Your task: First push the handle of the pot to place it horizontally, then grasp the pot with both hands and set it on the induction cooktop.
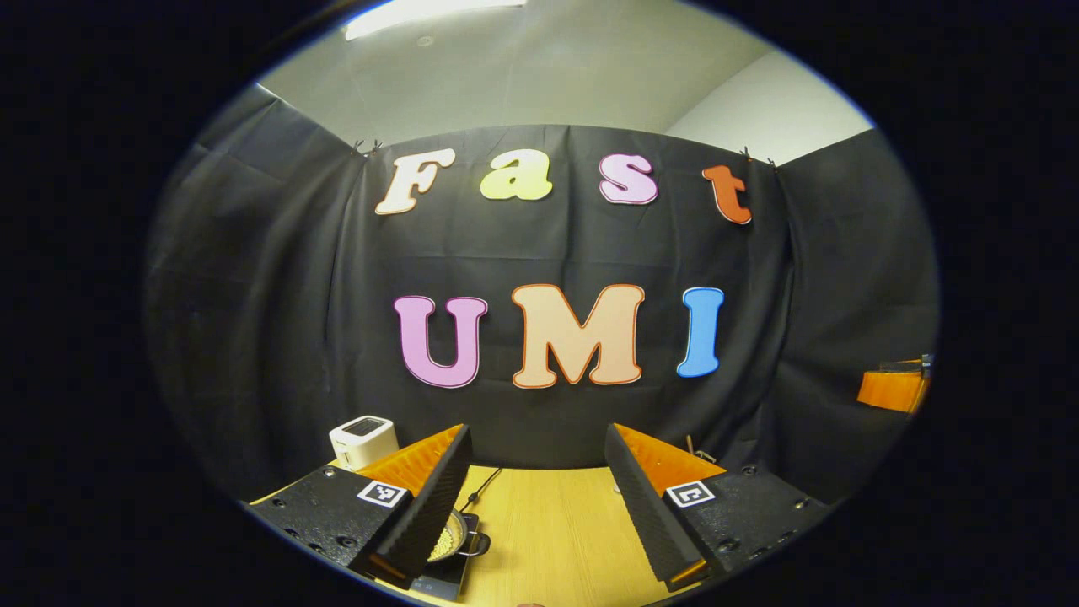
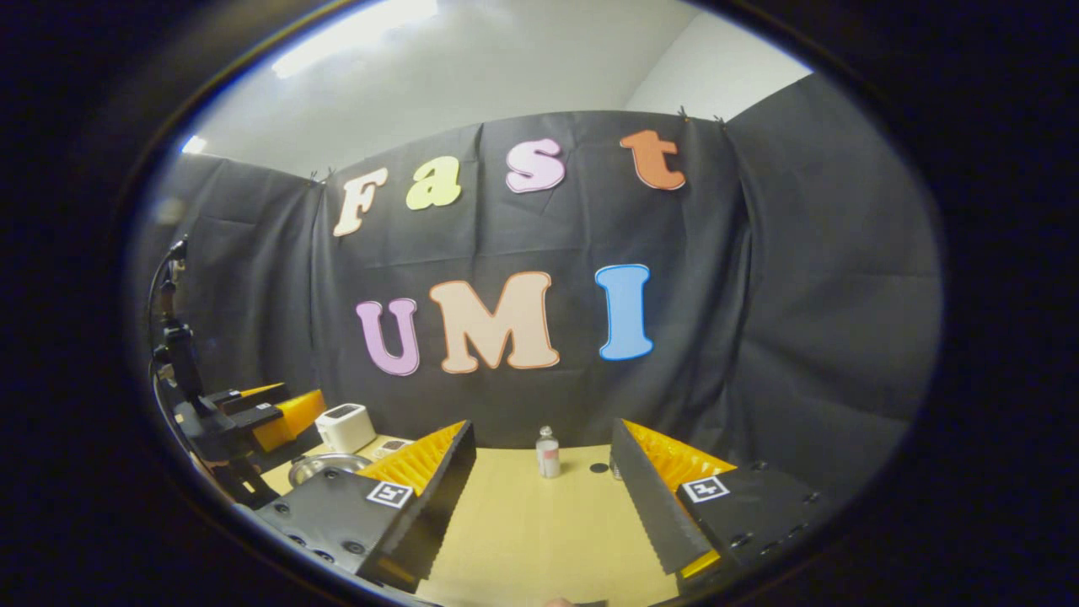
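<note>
On the table [image 1: 548, 531]: one pot [image 1: 451, 539] | one bottle [image 2: 548, 453] | both grippers' jaws released, grasping nothing.

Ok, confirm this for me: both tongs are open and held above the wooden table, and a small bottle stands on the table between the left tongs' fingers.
One thing is wrong: the small bottle stands between the right tongs' fingers, as the right gripper view shows, far back on the wooden table. Between the left tongs' fingers lies bare tabletop. The rest holds: both tongs are open above the table.
</note>
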A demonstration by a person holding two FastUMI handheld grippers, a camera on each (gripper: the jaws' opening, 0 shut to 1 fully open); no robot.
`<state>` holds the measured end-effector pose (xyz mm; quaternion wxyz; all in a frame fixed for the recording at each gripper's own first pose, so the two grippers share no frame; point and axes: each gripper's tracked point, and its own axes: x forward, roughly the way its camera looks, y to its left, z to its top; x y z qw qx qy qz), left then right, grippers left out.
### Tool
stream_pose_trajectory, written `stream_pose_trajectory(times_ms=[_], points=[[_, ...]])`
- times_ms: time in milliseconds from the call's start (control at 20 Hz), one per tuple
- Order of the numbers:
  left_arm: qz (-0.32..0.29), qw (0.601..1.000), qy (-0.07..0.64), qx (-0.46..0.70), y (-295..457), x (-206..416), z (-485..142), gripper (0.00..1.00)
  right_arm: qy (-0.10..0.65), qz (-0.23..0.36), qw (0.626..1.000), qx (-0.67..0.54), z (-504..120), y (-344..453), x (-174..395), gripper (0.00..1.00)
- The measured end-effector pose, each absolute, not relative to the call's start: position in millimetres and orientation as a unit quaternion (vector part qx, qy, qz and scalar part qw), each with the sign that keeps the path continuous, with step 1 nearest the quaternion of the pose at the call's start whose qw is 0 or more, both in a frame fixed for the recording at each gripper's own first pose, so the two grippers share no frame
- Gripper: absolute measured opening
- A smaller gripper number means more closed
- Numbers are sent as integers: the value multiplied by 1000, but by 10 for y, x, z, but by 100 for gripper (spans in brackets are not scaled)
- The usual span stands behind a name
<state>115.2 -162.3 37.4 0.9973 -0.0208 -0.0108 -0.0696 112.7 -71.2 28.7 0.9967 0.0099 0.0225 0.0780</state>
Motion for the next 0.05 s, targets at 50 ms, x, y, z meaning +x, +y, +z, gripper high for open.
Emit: stream_pose_trajectory(times_ms=[50], points=[[-74,997,-13,-24,-1680,1152,377,96,19,75,997,10,295,-733,1076,92]])
